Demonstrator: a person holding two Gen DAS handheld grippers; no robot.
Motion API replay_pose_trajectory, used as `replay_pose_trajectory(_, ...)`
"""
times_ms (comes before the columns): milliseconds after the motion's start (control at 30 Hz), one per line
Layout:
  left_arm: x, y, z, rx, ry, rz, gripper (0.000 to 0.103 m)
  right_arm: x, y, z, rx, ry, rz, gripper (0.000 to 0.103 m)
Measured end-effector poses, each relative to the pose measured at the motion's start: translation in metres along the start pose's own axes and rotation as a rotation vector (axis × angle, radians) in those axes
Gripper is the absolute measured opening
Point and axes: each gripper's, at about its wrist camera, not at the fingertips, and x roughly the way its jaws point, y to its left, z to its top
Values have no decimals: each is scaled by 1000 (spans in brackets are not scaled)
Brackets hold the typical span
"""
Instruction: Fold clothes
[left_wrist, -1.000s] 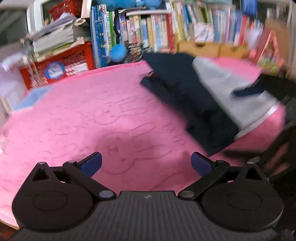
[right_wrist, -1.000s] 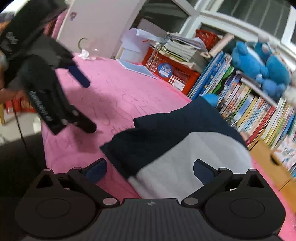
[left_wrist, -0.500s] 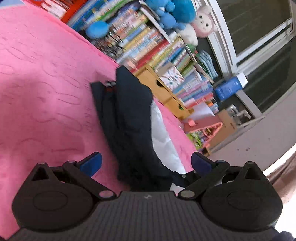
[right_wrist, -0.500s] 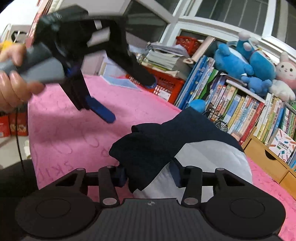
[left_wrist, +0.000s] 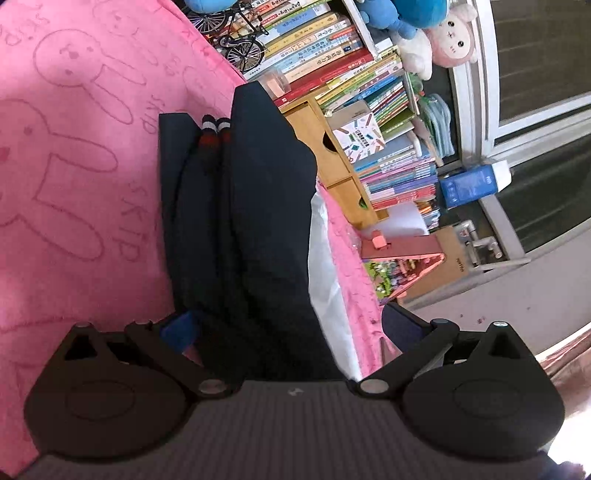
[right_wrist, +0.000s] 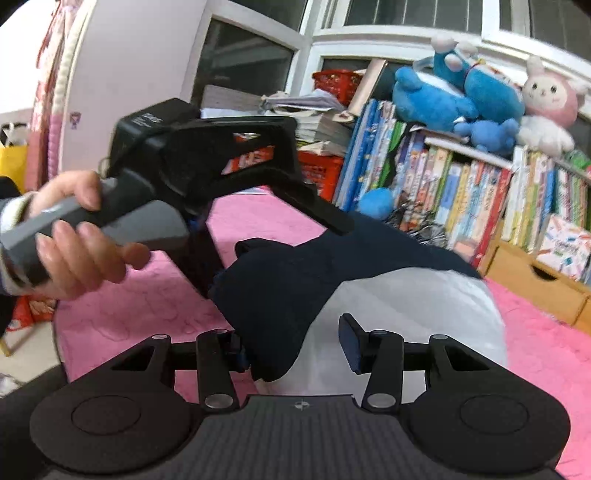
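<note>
My left gripper (left_wrist: 288, 325) stands with its jaws spread wide, and the near end of the jumper (left_wrist: 258, 221) lies between them; the left pad is just beside the dark cloth, the right pad is apart from it, so nothing is gripped on this side. The jumper is folded into a long dark strip with a white part along its right edge. It lies on the pink cover (left_wrist: 74, 184), and its long axis runs straight away from this gripper, with the striped cuffs (left_wrist: 212, 129) at the far end. My right gripper (right_wrist: 295, 343) has just been closing, and its pads now pinch the near edge of the jumper, dark cloth on the left and white on the right. Both grippers are at the same end, and I judge that the right one must hold while the left one closes, before this end can go over toward the cuffs. The cover has rabbit drawings and looks soft, so the cloth may drag on it. Behind stand shelves of books (right_wrist: 461, 192), plush toys (right_wrist: 461, 92) on top, a red crate (right_wrist: 317, 166) and windows
</note>
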Motion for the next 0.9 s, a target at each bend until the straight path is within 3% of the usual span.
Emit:
replay_pose_trajectory(100,2,-4,-3,28,-12,35,103,5,-1,-3,-1,30,68,51)
replay_pose_trajectory(267,3,-3,1,-7,-11,12,103,8,13,-7,-108,33,38,55)
replay_pose_trajectory(367,4,0,6,-46,-9,-40,103,4,28,-12,-182,18,27,80)
replay_pose_trajectory(400,4,-2,7,-43,-7,-48,103,4,34,-14,-211,15,15,89)
replay_pose_trajectory(433,3,-4,7,-37,-6,-55,103,5,39,-14,-241,16,-15,91)
replay_pose_trajectory(667,-3,-26,17,-21,-3,-153,103,30,44,-1,-304,35,-210,91)
replay_pose_trajectory(700,-3,-28,18,-16,-5,-152,103,33,45,-1,-327,31,-234,90)
replay_pose_trajectory(767,-3,-27,18,-9,-8,-131,103,36,46,-2,-370,15,-280,74)
replay_pose_trajectory(800,-4,-25,16,-11,-11,-121,103,36,44,-2,-375,3,-297,54)
replay_pose_trajectory(833,-5,-23,14,-13,-14,-112,103,35,41,-2,-368,-5,-303,42)
replay_pose_trajectory(900,-9,-16,9,-41,-25,-115,103,29,31,1,-308,-19,-284,34)
